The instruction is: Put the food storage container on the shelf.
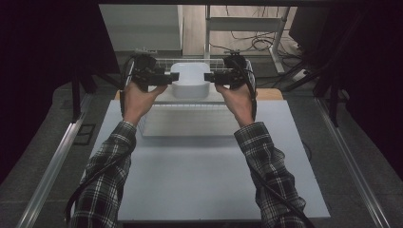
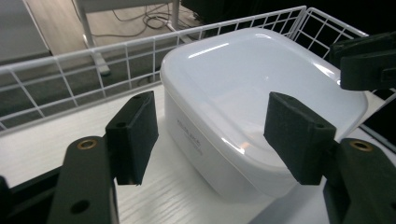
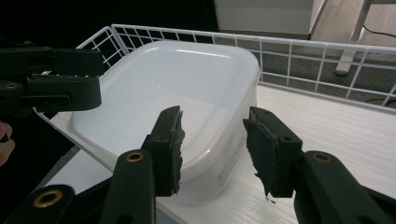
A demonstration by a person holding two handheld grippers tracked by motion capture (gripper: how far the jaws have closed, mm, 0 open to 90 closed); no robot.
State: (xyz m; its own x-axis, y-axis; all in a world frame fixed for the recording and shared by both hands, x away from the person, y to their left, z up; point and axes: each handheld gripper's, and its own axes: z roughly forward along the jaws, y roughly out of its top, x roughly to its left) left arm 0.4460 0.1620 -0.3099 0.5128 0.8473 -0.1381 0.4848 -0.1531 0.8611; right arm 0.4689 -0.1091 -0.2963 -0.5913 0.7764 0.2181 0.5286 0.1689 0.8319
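A white lidded plastic container (image 1: 190, 78) stands on a white wood-grain surface inside a white wire basket (image 1: 161, 61). My left gripper (image 1: 169, 77) is at the container's left side and is open. In the left gripper view the near corner of the container (image 2: 261, 88) lies between the open gripper's (image 2: 215, 137) spread pads (image 2: 133, 133). My right gripper (image 1: 209, 77) is at the container's right side, also open. In the right gripper view the open gripper (image 3: 212, 144) brackets a corner of the container (image 3: 173, 84) without clamping it.
The basket's wire rim (image 2: 93, 51) (image 3: 280, 42) runs close behind the container. The basket rests at the far end of a white board (image 1: 209, 166). A wooden tabletop (image 1: 271, 94) peeks out at the right. Cables and table legs (image 1: 278, 42) lie on the floor beyond.
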